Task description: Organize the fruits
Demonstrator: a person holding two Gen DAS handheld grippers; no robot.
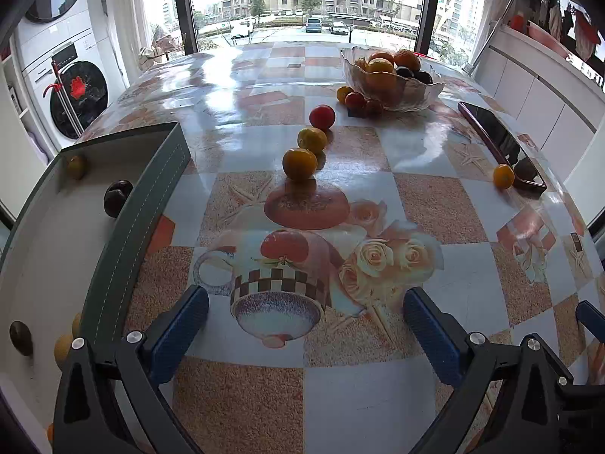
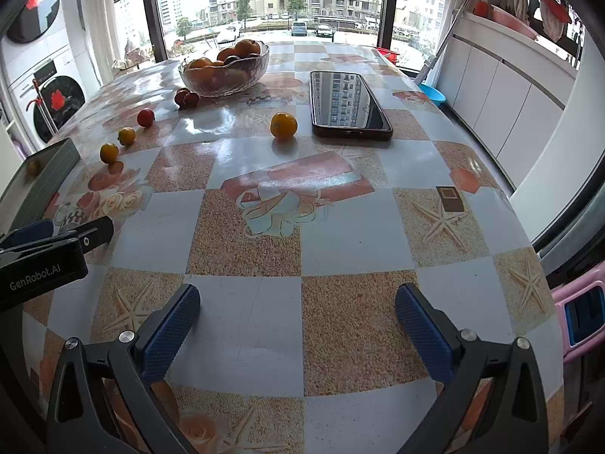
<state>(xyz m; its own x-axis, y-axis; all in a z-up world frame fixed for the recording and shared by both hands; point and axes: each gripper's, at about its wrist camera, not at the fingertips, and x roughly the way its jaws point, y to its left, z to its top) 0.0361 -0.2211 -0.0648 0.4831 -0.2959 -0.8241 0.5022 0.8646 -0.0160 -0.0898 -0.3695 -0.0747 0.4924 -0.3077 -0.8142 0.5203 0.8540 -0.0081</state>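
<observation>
hovering wide-jawed and empty — left gripper (image 1: 305, 325), right gripper (image 2: 297, 321) — above the table (image 2: 340, 227); loose orange (image 2: 283, 125) beside phone (image 2: 346, 103).

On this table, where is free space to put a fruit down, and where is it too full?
Free: the near tablecloth between the open right tongs and the phone.
Crowded: around the glass bowl, and the fruit row beside the tray.

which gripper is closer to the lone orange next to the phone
Right, as far as I can judge. The orange sits ahead of the open right gripper, left of the phone. From the left gripper it lies far off right.
</observation>
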